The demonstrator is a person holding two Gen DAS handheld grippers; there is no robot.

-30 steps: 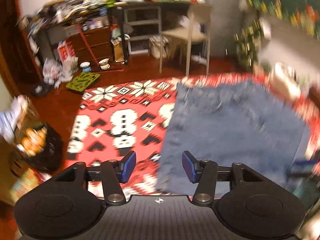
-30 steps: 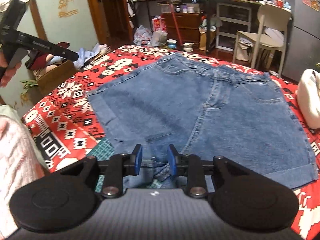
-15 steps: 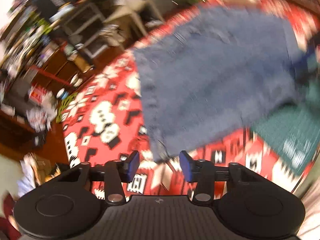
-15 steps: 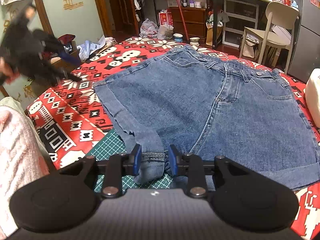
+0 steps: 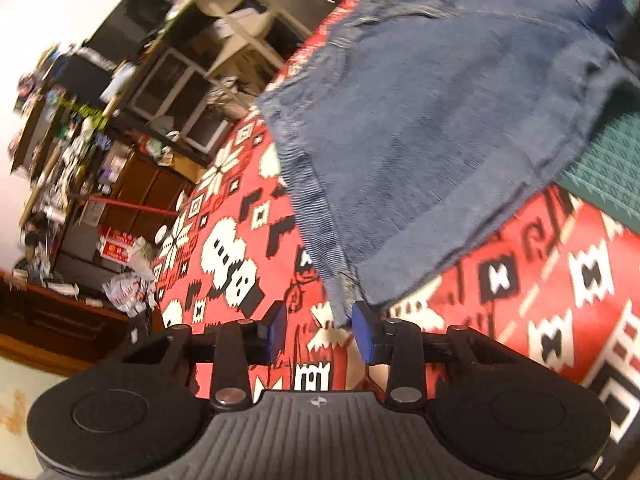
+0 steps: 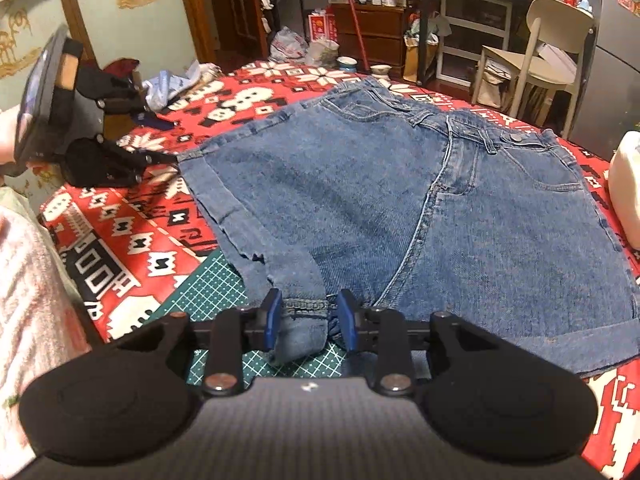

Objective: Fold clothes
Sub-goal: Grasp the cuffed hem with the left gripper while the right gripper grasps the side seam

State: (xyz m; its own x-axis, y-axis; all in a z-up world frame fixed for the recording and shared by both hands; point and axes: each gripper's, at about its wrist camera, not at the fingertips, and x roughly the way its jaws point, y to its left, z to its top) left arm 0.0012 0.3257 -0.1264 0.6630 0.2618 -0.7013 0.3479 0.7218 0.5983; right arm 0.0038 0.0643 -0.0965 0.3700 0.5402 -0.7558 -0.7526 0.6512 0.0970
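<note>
Blue denim shorts (image 6: pixel 400 200) lie flat on a red patterned tablecloth (image 6: pixel 132 240), waistband at the far side. My right gripper (image 6: pixel 308 320) is at the near edge, shut on the bunched crotch hem, which is raised off the green cutting mat (image 6: pixel 208 292). My left gripper (image 5: pixel 319 332) is open and tilted, with the left leg's hem corner (image 5: pixel 340 304) just between its fingertips, close to the right pad. In the right wrist view the left gripper (image 6: pixel 160 140) sits at the left hem corner, held by a hand.
A white bulky object (image 6: pixel 624 188) rests at the table's right edge. A pale chair (image 6: pixel 548 52), a cluttered desk and wooden drawers (image 6: pixel 372 32) stand beyond the table. A pink sleeve (image 6: pixel 24 280) is at the near left.
The left gripper swung down from high over the table to the left hem corner of the shorts. The right gripper kept its hold and raised the crotch hem a little.
</note>
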